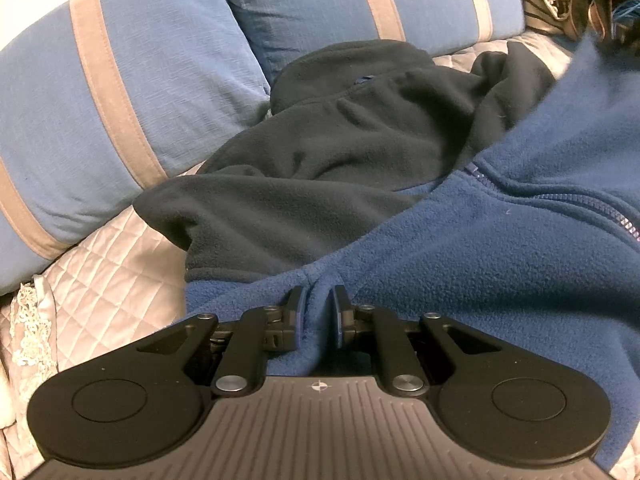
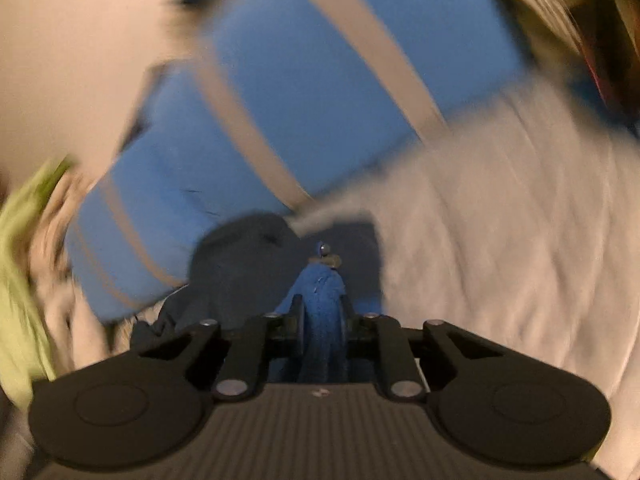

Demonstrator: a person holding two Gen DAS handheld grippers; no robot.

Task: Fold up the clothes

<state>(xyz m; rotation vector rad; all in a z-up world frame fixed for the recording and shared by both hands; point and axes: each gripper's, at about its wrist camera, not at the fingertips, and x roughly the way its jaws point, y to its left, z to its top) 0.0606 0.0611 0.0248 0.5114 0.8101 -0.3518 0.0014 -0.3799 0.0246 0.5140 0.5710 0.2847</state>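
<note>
L claw (image 1: 318,300), R claw (image 2: 323,312) both pinching blue fleece (image 1: 480,260).

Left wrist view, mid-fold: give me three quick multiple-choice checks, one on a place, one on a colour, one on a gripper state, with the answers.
1. Where does the black fleece garment lie relative to the blue zip-up fleece jacket?
A. Beyond it, toward the pillows
B. On the floor
C. Inside a basket

2. What colour are the stripes on the blue pillows?
A. Red
B. Tan
C. Green

3. What is the left gripper doing?
A. Open above the quilt
B. Holding a pillow
C. Pinching a fold of the blue fleece

Answers: 1 A, the black fleece sits between jacket and pillows; 2 B, tan bands cross the blue fabric; 3 C, blue fleece bunches between its fingers.
</note>
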